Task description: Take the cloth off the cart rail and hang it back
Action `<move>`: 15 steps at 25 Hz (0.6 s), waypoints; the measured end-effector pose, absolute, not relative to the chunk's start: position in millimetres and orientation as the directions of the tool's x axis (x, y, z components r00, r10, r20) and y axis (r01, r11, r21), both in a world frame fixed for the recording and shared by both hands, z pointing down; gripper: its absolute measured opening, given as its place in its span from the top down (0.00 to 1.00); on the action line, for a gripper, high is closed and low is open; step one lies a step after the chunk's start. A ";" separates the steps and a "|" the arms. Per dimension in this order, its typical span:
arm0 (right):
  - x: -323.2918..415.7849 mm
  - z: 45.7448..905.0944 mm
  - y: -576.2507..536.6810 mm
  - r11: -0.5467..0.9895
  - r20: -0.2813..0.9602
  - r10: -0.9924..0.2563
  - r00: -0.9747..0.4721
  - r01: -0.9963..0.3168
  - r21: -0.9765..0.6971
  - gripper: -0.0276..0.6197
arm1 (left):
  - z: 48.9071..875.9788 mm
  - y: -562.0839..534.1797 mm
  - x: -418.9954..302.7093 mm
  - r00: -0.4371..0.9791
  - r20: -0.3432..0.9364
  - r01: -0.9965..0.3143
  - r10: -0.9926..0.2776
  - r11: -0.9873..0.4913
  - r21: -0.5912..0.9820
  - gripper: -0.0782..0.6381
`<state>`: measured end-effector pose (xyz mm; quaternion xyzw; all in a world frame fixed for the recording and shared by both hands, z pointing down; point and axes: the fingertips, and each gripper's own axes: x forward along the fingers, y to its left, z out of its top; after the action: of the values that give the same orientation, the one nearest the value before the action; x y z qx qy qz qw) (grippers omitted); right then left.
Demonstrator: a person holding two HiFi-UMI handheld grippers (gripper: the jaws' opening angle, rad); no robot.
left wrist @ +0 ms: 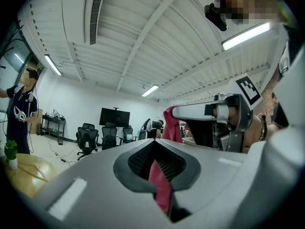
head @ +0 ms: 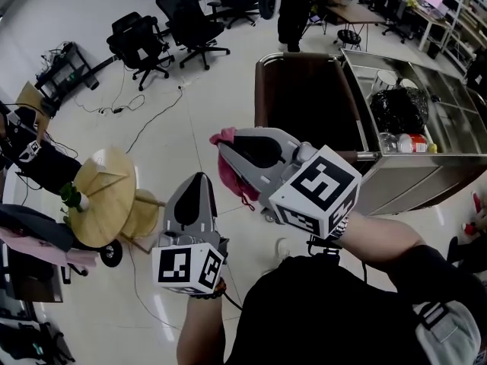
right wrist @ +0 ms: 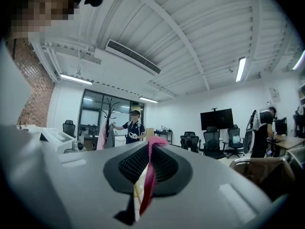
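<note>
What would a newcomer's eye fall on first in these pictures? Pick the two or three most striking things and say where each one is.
The pink cloth stands out first. It is mid-frame in the head view, held between the left gripper and the right gripper, each with its jaws shut on it. To the right stands a steel cart with a black bag in its top tray, and at the left is a round wooden table.

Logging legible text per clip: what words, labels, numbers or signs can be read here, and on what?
Readable text: none.
Near marker cube, far marker cube: square patterns only, no letters.
Bottle in the cart: red label, too small to read.
</note>
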<state>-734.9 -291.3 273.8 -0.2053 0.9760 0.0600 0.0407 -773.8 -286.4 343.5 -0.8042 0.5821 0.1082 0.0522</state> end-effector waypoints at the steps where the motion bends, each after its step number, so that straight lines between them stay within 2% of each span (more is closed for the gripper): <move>1: -731.5 272.8 -294.2 0.910 -0.108 -0.393 -0.913 -0.403 0.098 0.94 | 343.4 -289.1 -770.2 0.298 -0.236 -0.948 -0.925 -0.316 0.039 0.89; 15: -732.3 270.7 -401.1 0.922 -0.133 -0.375 -0.917 -0.384 0.044 0.94 | 335.9 -392.9 -774.8 0.289 -0.227 -0.955 -0.930 -0.297 0.004 0.89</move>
<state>-732.3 -401.1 270.7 -0.1939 0.9785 0.0347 0.0611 -774.8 -392.9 335.9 -0.8000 0.5890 0.0932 0.0660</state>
